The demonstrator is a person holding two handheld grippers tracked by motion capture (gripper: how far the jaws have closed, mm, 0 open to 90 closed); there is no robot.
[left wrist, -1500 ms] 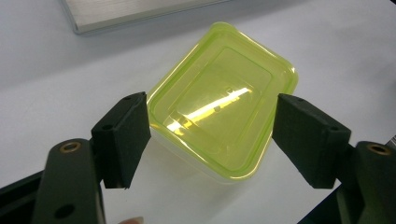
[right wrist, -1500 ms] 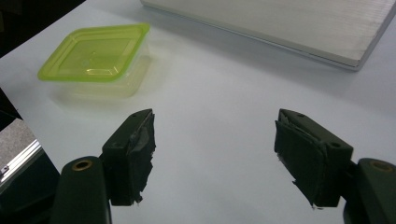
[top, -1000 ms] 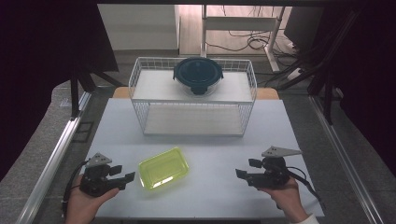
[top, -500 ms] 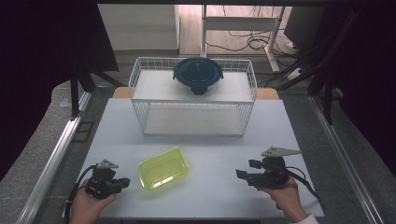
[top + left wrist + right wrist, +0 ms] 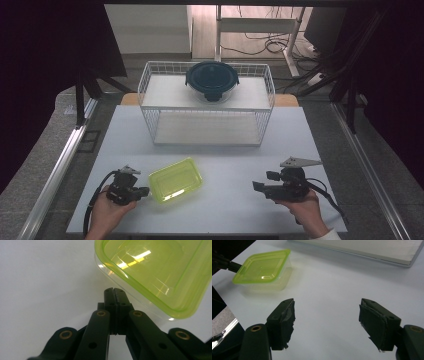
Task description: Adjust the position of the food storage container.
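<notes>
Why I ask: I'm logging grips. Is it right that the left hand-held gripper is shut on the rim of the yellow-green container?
Not quite. In the left gripper view the left hand-held gripper is shut, but on nothing: its jaws meet just short of the yellow-green container, whose rim lies beyond the tips.

no readable text, no labels, no brand marks, no numbers, no signs on any surface in the high view or either gripper view

The container [image 5: 176,179] lies on the surface [image 5: 230,210] between my tongs, seemingly touching my left tongs [image 5: 146,190]; the wire basket [image 5: 150,85] stands behind.
</notes>
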